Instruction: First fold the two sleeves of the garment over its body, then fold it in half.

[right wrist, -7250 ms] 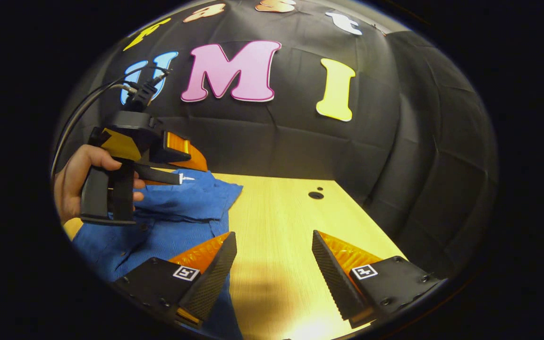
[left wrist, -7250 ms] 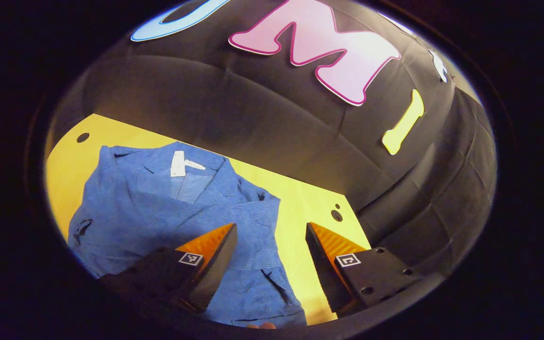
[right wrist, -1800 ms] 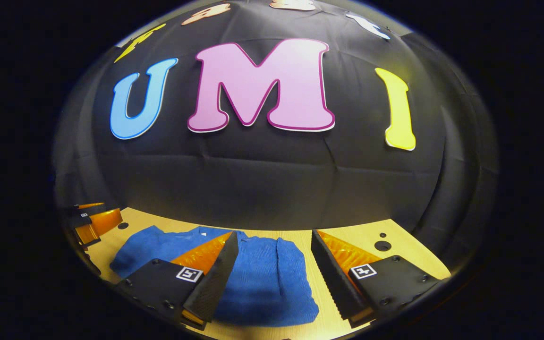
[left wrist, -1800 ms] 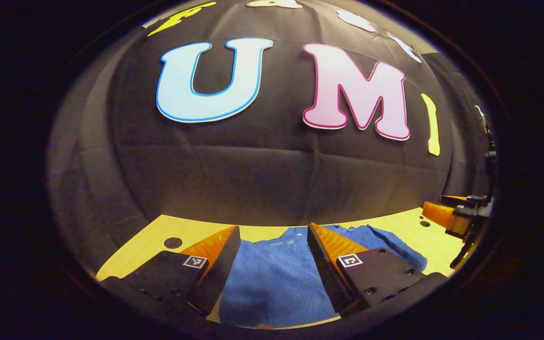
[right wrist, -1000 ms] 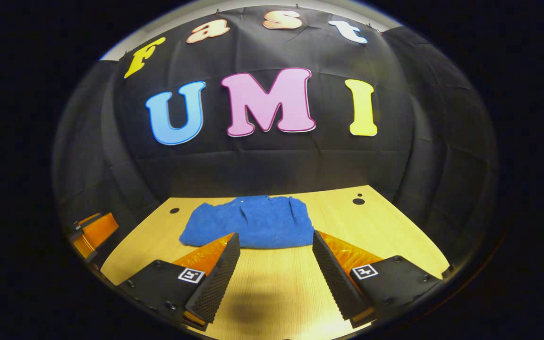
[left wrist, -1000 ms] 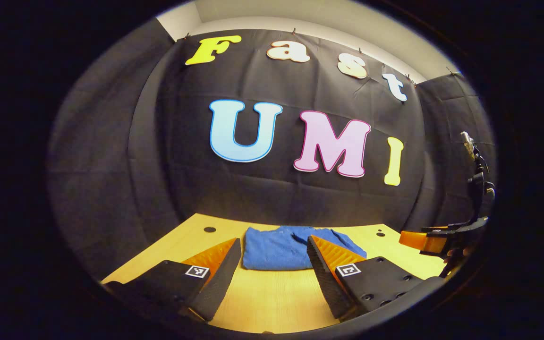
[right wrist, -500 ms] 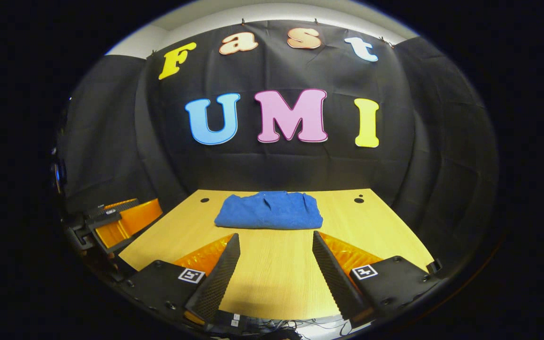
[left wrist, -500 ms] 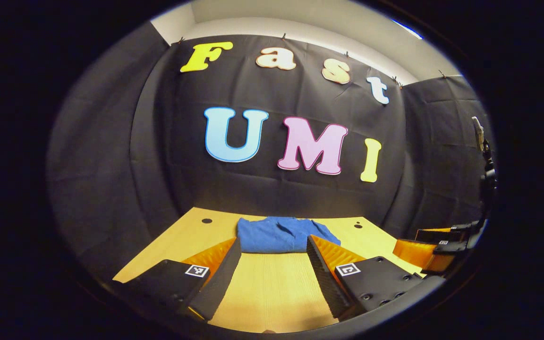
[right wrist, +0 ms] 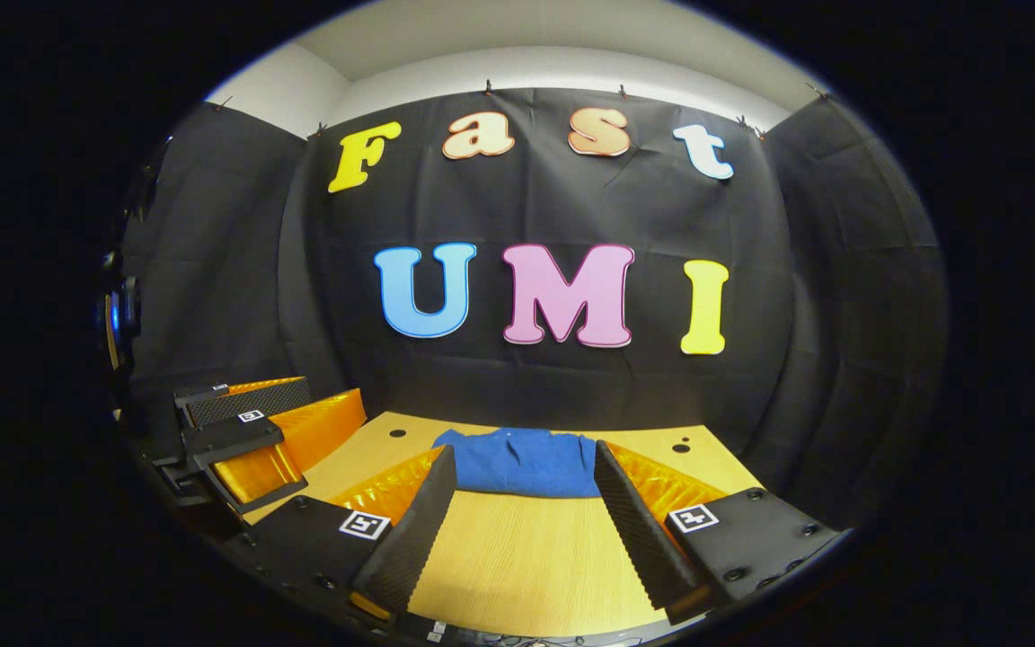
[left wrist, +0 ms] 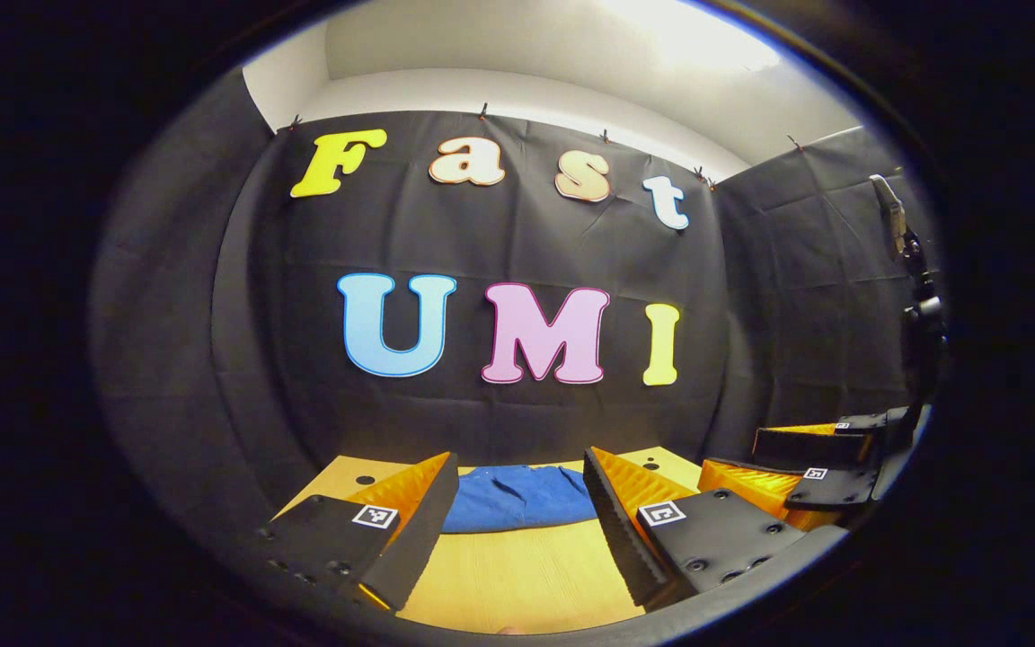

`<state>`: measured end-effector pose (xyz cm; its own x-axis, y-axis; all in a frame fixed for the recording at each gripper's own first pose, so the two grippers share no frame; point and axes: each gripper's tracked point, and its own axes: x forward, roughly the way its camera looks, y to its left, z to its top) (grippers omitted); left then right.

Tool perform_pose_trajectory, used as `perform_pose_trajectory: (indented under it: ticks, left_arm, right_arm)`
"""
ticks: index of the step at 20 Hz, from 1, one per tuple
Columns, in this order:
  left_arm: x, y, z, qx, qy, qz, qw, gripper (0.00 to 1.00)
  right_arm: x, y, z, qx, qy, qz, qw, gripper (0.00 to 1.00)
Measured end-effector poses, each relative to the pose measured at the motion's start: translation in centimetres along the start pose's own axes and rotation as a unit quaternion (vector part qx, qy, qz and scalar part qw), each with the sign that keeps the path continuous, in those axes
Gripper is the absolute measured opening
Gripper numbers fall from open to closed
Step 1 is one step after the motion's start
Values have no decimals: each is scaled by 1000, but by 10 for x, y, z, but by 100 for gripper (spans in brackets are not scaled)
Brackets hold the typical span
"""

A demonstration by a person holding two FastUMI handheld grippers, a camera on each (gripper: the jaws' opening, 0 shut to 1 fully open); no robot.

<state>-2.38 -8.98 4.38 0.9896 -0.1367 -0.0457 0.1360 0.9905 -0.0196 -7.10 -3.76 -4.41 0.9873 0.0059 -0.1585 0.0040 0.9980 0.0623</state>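
1. Both grippers have pulled back from the garment (right wrist: 525,463), which now lies apart from them as a compact blue bundle at the far end of the table (right wrist: 517,557), near the wall.
2. That retreat suggests both sleeve folds and the halving are done.
3. Left gripper (left wrist: 517,530): fingers spread, pinching nothing.
4. Right gripper (right wrist: 525,530): fingers likewise spread and empty.
5. Count: one garment, one table, two grippers.
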Motion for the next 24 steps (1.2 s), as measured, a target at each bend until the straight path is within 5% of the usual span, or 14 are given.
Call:
perform_pose_trajectory:
  ticks: [16, 18, 24]
  left_arm:
    - [-20, 40, 3, 9, 1, 55, 998, 80]
    - [-22, 41, 4, 7, -3, 53, 999, 80]
    - [-28, 51, 6, 23, -10, 59, 998, 80]
  right_arm:
    - [8, 4, 10, -12, -28, -3, 1000, 96]
    - [3, 5, 14, -2, -36, -6, 999, 89]
    - [-2, 5, 25, -10, -56, -15, 998, 89]
